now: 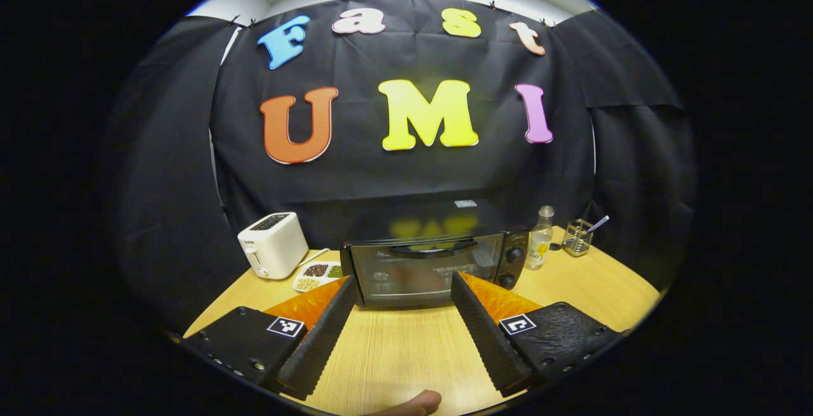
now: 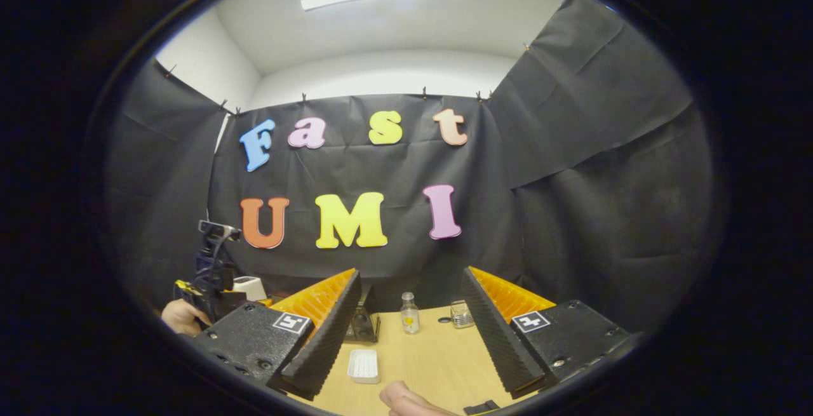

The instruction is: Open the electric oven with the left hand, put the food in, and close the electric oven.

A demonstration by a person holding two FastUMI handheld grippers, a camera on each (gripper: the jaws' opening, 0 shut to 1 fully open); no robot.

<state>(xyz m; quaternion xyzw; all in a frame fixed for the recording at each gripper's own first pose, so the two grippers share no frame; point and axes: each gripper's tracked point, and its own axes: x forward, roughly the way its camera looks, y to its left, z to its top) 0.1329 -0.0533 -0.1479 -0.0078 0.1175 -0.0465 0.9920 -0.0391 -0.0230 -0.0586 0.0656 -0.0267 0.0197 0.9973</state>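
Wooden tabletop [image 1: 394, 352] runs ahead of the left gripper [image 1: 400, 333] in the left gripper view. Fingers spread wide, nothing between them. Oven [image 1: 438, 254] sits dead ahead, just past the fingertips, door closed, handle [image 1: 432, 248] along the door's top edge. Gripper looks lined up square on the door, likely staged for a pull on that handle. Toaster [image 1: 273, 244] and a divided snack dish [image 1: 316, 275] ahead-left, bottle [image 1: 540, 238] and glass holder [image 1: 578, 238] ahead-right. Oven top has a small label, bottle has one too; both too small to read.

Right gripper view: right gripper [image 2: 406, 333] also released, empty, pointing high at the wall. White tray [image 2: 364, 365], probably the food, lies on the table between its fingers, low and near. Oven's edge peeks past its left finger. Left gripper and a hand [image 2: 181, 315] far ahead-left. No readable text.
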